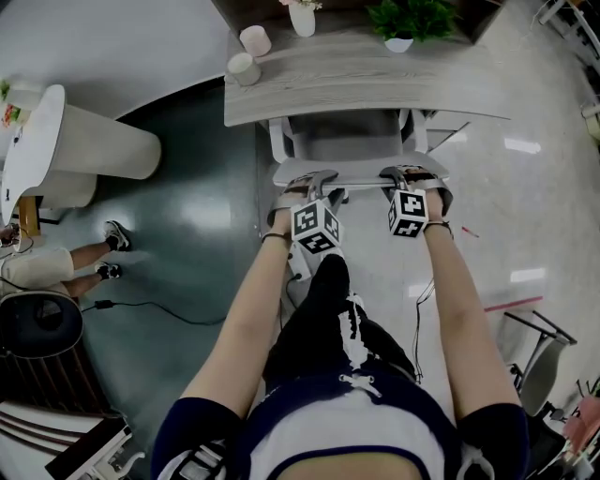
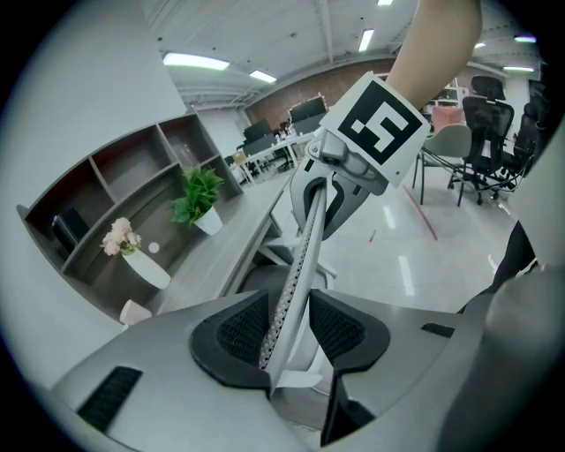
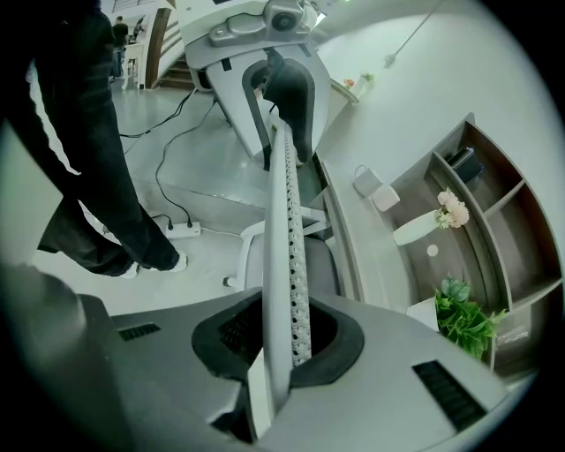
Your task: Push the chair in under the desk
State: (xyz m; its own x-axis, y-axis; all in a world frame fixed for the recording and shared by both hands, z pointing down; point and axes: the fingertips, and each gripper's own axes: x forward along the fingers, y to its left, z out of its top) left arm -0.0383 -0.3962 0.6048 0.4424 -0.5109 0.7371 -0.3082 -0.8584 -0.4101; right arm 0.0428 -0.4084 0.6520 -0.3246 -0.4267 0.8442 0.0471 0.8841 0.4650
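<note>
Office floor, seen from above: a grey wood-topped desk (image 1: 366, 89) spans the top of the head view. The pale chair (image 1: 347, 136) is drawn up square to it, its seat partly beneath the desk's front edge. Its backrest rim (image 1: 361, 175) stands clear on the person's side.

Both hands are on that rim. The left gripper (image 1: 305, 183) is closed on its left part and the right gripper (image 1: 412, 178) on its right part. Each gripper view shows the perforated edge running between the dark pads and pressed by them.

The push-in looks to be under way but not finished, since the backrest is well short of the desk. The next move probably calls for an even, level shove from both arms so the chair rolls straight, and care that its white armrests pass under the top.

A potted plant (image 1: 412, 19), a vase (image 1: 302, 17) and two cups (image 1: 244, 67) sit on the desk.
</note>
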